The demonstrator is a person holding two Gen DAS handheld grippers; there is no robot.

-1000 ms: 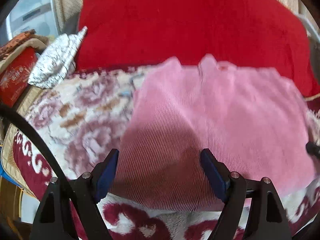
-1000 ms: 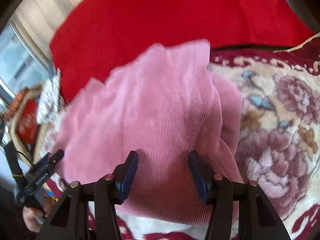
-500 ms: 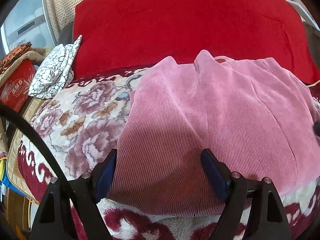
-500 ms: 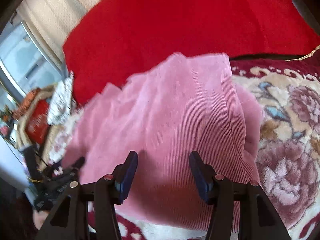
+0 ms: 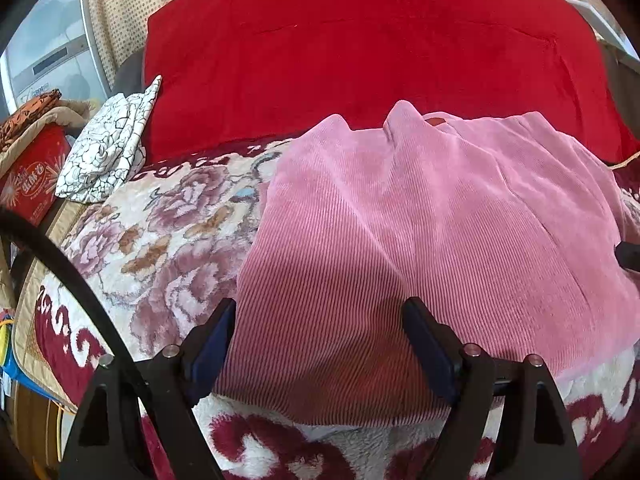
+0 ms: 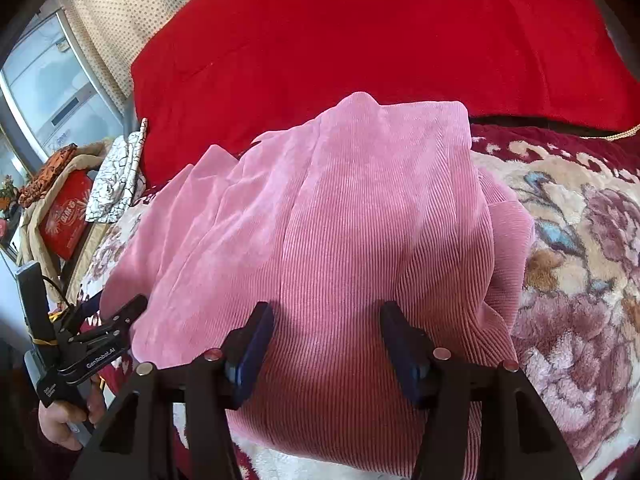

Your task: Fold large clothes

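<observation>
The pink corduroy garment (image 5: pixel 420 232) lies folded on the floral blanket (image 5: pixel 168 248), before a red cushion (image 5: pixel 360 48). Left gripper (image 5: pixel 320 344) and right gripper (image 6: pixel 326 340) hover spread, empty. A crackle-print cloth (image 5: pixel 108 148) lies left; the left tool reads "GenRobot.AI"

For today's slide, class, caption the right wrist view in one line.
Open right gripper poised over a pink corduroy garment spread on a floral blanket, red quilt behind.
</observation>
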